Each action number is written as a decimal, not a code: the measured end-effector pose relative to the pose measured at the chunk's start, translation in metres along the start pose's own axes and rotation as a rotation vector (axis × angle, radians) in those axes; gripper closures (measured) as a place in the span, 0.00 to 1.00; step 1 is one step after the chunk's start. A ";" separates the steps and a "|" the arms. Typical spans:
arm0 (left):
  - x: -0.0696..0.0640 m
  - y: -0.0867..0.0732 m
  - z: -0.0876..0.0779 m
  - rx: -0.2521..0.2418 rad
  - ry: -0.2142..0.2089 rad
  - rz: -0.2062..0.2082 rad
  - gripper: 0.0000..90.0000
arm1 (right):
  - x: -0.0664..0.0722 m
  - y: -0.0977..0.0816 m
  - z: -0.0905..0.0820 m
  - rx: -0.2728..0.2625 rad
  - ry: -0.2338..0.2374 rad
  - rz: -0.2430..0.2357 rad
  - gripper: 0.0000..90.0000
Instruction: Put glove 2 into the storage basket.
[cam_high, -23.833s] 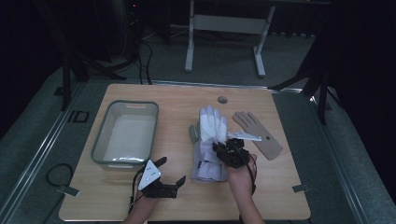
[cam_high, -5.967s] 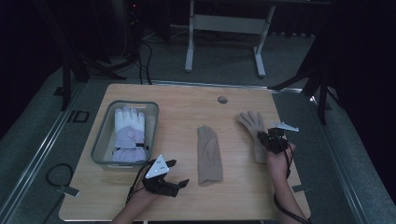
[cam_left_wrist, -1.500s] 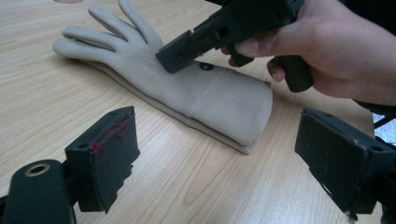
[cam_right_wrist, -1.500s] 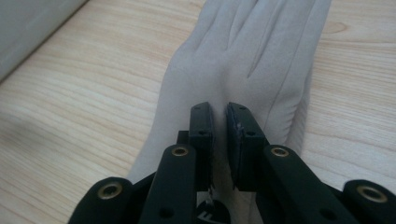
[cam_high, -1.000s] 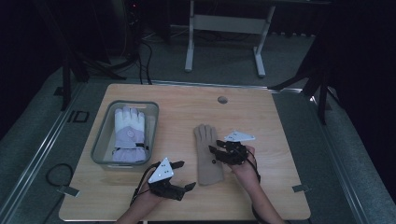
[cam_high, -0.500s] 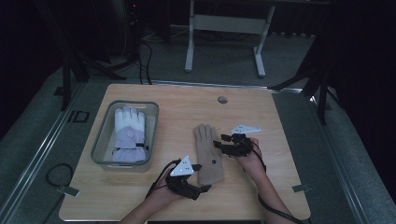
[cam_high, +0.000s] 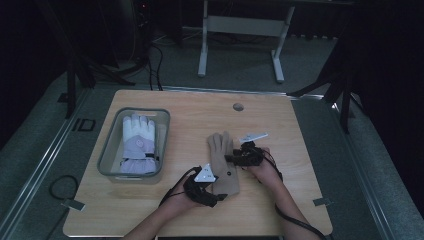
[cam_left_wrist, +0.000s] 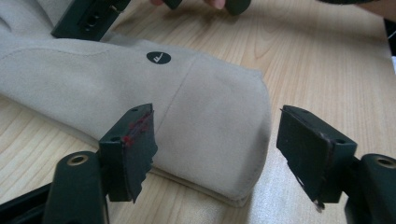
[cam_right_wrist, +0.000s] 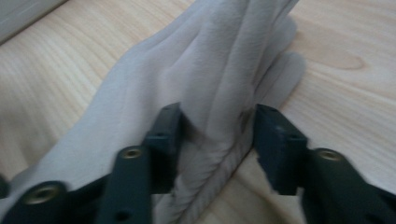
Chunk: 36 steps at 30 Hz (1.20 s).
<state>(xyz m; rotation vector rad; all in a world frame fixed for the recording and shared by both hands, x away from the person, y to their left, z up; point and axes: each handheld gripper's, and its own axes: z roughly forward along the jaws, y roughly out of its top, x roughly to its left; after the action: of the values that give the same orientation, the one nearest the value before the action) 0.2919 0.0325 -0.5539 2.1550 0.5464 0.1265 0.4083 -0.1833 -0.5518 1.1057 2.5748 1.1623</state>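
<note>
- A tan glove (cam_high: 223, 162) lies flat near the middle of the wooden worktop (cam_high: 280, 200), with its fingers pointing to 12 o'clock.
- The left gripper (cam_high: 209, 192) sits at the glove's cuff, at the glove's 6 o'clock end.
- In the left gripper view, its jaws stand apart, one on each side of the cuff edge. They have just been closing, but the pads do not press on the glove (cam_left_wrist: 205, 116) yet.
- The right gripper (cam_high: 235, 159) is at 3 o'clock of the glove, at its edge.
- In the right gripper view, a bunched-up fold of the glove (cam_right_wrist: 219, 70) sits between its jaws, which have just been closing. One pad touches the cloth. I cannot tell if the other one does.
- A clear bin (cam_high: 109, 154) stands well apart at 9 o'clock of the tan glove.
- A white and purple glove (cam_high: 138, 145) lies inside the bin.
</note>
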 end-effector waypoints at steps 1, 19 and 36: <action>0.000 0.000 0.000 0.002 -0.002 -0.002 0.33 | 0.001 0.001 0.000 0.009 0.004 -0.005 0.72; -0.018 0.003 0.013 0.099 0.148 0.197 0.35 | 0.034 0.000 0.001 -0.003 -0.197 -0.158 0.87; -0.012 0.006 0.001 0.088 0.233 0.177 0.89 | 0.035 0.011 -0.014 -0.067 -0.157 -0.135 0.89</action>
<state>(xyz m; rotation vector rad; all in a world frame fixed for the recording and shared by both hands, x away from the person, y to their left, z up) 0.2836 0.0233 -0.5482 2.2875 0.4995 0.4629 0.3842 -0.1640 -0.5273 0.9519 2.4317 1.0770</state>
